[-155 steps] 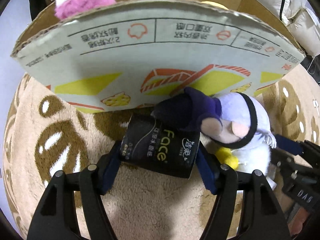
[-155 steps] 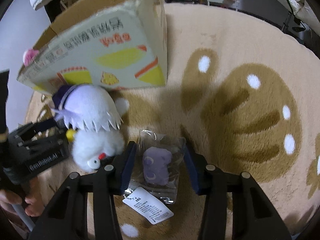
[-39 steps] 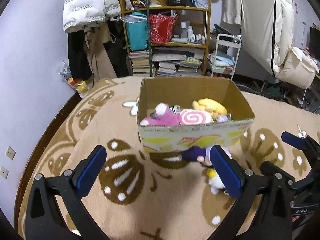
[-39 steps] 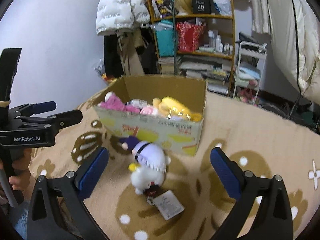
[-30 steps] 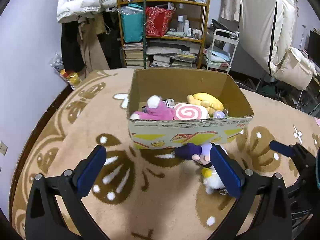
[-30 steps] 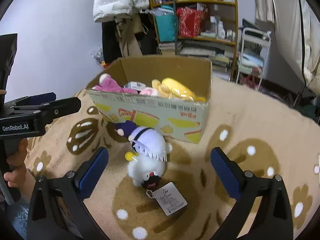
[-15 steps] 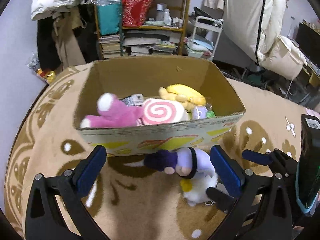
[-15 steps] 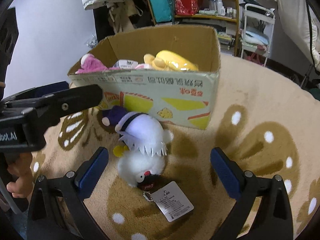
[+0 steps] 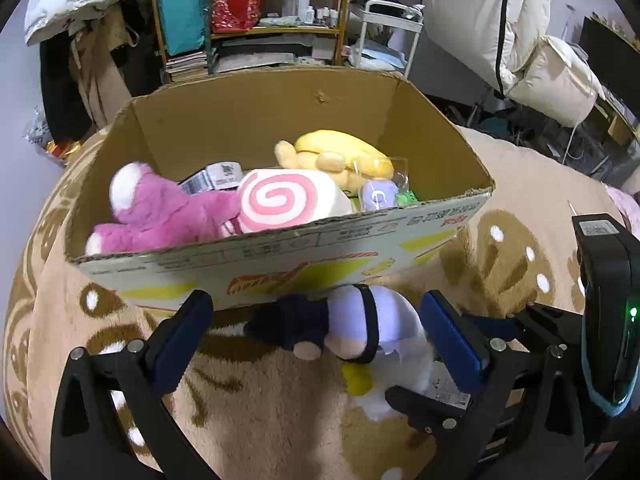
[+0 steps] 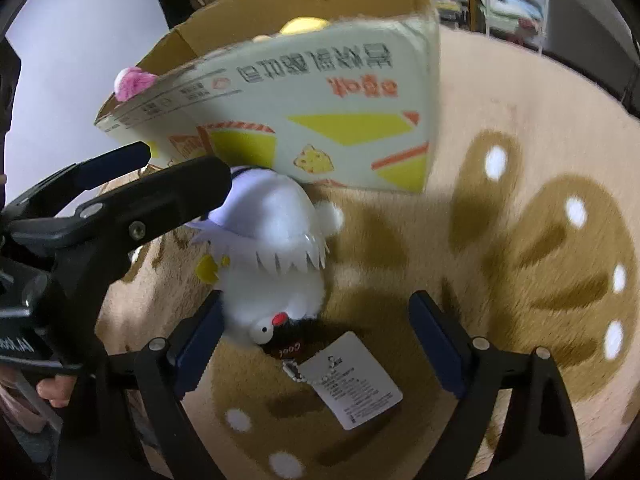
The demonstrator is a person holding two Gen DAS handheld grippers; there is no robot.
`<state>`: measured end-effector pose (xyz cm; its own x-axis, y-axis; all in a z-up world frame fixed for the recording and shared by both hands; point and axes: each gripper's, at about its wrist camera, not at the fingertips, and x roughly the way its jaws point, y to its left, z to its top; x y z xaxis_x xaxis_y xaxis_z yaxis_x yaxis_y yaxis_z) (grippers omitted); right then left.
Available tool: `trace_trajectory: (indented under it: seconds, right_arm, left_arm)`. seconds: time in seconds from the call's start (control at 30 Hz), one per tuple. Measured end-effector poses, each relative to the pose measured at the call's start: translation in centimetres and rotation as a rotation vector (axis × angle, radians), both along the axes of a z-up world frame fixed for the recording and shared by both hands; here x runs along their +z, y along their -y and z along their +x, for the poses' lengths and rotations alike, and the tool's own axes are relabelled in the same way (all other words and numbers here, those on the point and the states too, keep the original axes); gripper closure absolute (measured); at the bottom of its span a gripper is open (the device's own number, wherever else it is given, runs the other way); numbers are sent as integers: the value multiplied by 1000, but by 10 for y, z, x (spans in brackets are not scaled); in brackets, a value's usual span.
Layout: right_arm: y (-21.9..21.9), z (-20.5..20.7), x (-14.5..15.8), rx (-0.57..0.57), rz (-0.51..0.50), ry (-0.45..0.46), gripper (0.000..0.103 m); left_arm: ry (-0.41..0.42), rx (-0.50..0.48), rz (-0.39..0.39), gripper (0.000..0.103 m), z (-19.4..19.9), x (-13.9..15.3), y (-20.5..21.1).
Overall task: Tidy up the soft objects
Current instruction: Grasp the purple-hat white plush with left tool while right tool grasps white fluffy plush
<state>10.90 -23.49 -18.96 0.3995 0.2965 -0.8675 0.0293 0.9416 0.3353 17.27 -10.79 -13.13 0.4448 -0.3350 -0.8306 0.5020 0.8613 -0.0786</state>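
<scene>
Stood on the rug [image 9: 260, 400], with the shelf unit [image 9: 256, 12] behind it: the cardboard box [image 9: 280, 256]. Inside the box, from left to right: bear plush [image 9: 160, 216], roll cushion [image 9: 280, 200], bagged small toy [image 9: 380, 194]; behind the roll cushion, the duck plush [image 9: 340, 156] and a small packet [image 9: 212, 178]. Lay on the rug just before the box's front wall, touching it: the hooded plush [image 10: 276, 248], its paper tag [image 10: 350, 380] farther from the box. Flanked the hooded plush, both spread wide before the box: left gripper [image 9: 316, 344] and right gripper [image 10: 316, 340].
</scene>
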Motion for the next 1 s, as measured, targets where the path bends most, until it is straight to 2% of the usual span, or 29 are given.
trace_trajectory:
  seconds: [0.1,0.17,0.23,0.4,0.47,0.6,0.73,1.0]
  right_arm:
    - [2,-1,-1,-1,0,9,9]
    - [5,2,0,-2,1,18,17]
    - [3,8,2,9,-2,13,20]
    - [-7,12,1,36,9,12,36]
    - [-10,13,0,44,21,21,47]
    - [-15,17,-2,46,47,28,53]
    - [-21,22,-9,52,78,8,67]
    - [-30,12,-10,56,38,4,69]
  left_arm:
    - [-25,-20,-13,1,2,-4,5]
    - [-37,-30,-12,1,4,-7,8]
    - [-51,-36,-3,1,6,-11,11]
    - [-74,-38,20,1,10,-19,14]
    - [-89,-39,25,1,11,-22,16]
    - [-123,-33,51,1,14,-32,19]
    - [-152,-24,48,1,15,-38,19]
    - [-208,4,37,1,18,-45,13]
